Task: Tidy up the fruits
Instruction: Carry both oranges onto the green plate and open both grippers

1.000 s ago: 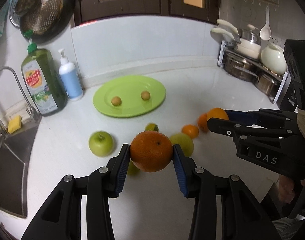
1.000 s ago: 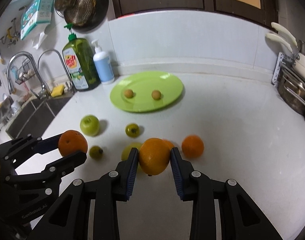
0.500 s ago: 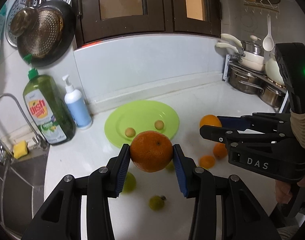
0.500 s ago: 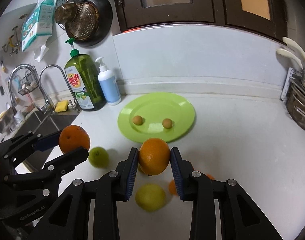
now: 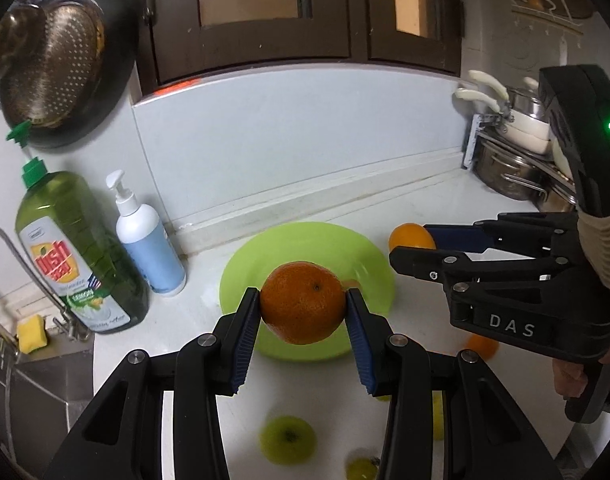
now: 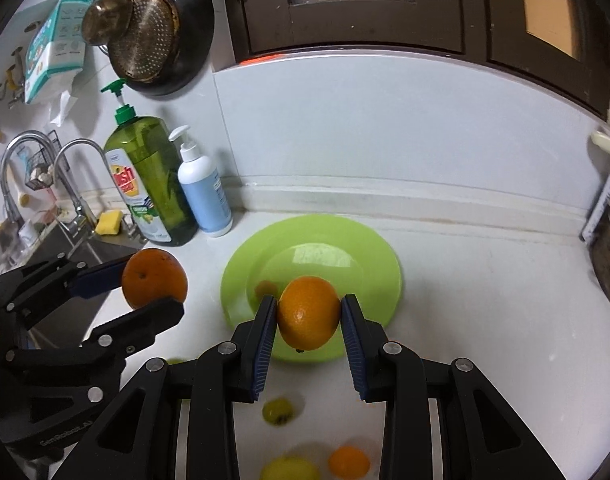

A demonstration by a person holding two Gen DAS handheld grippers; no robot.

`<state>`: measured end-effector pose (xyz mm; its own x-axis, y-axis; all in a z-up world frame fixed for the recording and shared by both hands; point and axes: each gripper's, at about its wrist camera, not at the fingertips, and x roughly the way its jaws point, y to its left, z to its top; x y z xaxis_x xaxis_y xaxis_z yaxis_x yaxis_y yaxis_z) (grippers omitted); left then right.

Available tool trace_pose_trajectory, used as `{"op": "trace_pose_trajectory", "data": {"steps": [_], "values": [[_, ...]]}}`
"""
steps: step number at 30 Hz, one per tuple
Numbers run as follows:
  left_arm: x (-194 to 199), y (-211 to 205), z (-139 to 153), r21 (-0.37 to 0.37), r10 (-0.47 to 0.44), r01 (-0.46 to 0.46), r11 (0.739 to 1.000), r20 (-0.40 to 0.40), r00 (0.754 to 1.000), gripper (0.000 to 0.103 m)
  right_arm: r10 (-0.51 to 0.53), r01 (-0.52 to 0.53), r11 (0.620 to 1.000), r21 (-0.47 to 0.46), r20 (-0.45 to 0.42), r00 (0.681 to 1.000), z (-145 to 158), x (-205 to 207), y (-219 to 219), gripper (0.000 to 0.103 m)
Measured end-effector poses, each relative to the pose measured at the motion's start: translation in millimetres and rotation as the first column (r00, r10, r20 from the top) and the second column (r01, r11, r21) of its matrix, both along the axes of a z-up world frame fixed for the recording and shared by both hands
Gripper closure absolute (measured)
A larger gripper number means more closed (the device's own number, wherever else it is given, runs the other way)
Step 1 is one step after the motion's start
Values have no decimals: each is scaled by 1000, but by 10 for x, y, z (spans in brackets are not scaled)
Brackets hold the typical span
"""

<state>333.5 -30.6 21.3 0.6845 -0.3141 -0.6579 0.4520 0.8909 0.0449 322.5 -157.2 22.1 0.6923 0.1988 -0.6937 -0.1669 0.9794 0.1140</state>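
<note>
My left gripper [image 5: 303,303] is shut on a dark orange [image 5: 303,302] and holds it in the air over the near part of the green plate [image 5: 289,240]. It also shows in the right wrist view [image 6: 154,273] at the left. My right gripper [image 6: 309,313] is shut on a lighter orange [image 6: 309,312] above the plate's [image 6: 369,256] near half; this orange shows in the left wrist view [image 5: 410,237] too. A small brown fruit [image 6: 265,288] lies on the plate, partly hidden.
Loose on the white counter below: a green apple [image 5: 288,439], small green fruits [image 6: 279,410], a yellow-green fruit [image 6: 289,468] and small oranges [image 6: 348,462]. A dish soap bottle [image 5: 79,256] and pump bottle [image 5: 149,248] stand left of the plate. The sink [image 5: 9,408] is at left, pots [image 5: 505,160] at right.
Both grippers have risen and moved forward with their oranges, from over the loose fruit to over the green plate. The loose fruit has dropped to the bottom of both views.
</note>
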Motion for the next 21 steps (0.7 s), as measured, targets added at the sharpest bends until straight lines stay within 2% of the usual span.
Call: {"op": "trace_pose_trajectory", "data": {"steps": [12, 21], "values": [[696, -50, -227, 23, -22, 24, 999, -68, 997, 61, -2, 0, 1000, -30, -67, 998, -167, 656, 16, 69], [1125, -93, -580, 49, -28, 37, 998, -172, 985, 61, -12, 9, 1000, -18, -185, 983, -511, 1053, 3, 69]]}}
